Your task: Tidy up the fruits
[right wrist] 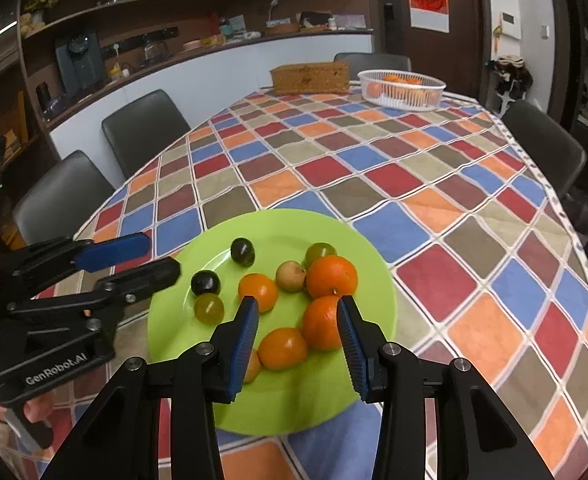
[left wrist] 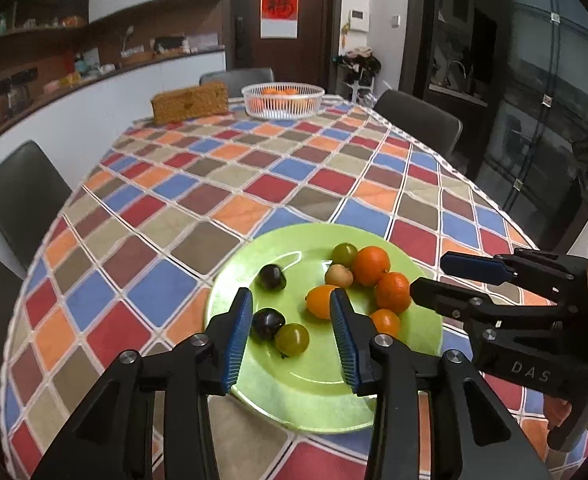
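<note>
Hovering: both claws over green plate (left wrist: 277,392), nothing gripped
left gripper (left wrist: 291,320): released, empty, above dark grape (left wrist: 267,325)
right gripper (right wrist: 298,322): released, straddling orange (right wrist: 321,322)
fruit: all on plate; white basket (right wrist: 401,89) at far end
tip: centre on one fruit, descend straight, clench gently

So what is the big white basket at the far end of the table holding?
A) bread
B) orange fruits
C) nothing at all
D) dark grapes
B: through the slats of the white basket you can see orange fruits inside, far from the green plate.
</note>
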A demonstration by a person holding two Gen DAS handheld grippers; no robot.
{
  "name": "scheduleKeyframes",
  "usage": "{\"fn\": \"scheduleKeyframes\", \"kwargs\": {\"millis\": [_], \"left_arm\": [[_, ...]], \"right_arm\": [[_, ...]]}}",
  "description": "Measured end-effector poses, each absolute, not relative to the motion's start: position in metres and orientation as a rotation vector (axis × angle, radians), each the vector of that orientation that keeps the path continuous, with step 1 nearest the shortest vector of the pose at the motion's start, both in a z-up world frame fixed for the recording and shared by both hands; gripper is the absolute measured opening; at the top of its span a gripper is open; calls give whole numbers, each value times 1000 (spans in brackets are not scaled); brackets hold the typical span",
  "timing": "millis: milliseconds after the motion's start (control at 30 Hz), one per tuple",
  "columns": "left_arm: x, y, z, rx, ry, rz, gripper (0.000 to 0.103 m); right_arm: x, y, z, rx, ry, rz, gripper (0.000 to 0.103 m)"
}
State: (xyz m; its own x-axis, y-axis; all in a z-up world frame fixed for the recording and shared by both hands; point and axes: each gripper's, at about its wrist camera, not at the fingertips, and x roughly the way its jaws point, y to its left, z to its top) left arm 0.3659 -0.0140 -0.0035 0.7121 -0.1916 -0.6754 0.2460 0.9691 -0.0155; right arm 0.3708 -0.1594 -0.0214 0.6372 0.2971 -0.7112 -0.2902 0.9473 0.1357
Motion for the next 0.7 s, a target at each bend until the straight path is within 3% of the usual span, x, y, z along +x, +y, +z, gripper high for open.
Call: {"fn": "scheduleKeyframes", "kwargs": {"millis": [167,467,700], "left_arm": [[336,-15,19,88,683,-206,55],[267,-19,52,105,573,-138,81],[220,-20,66,76,524,-98,89]], "right_arm": [[345,-172,1,37,742,296,50],[282,-191,38,21,627,194,77],[232,-196,51,-6,586,172,84]]}}
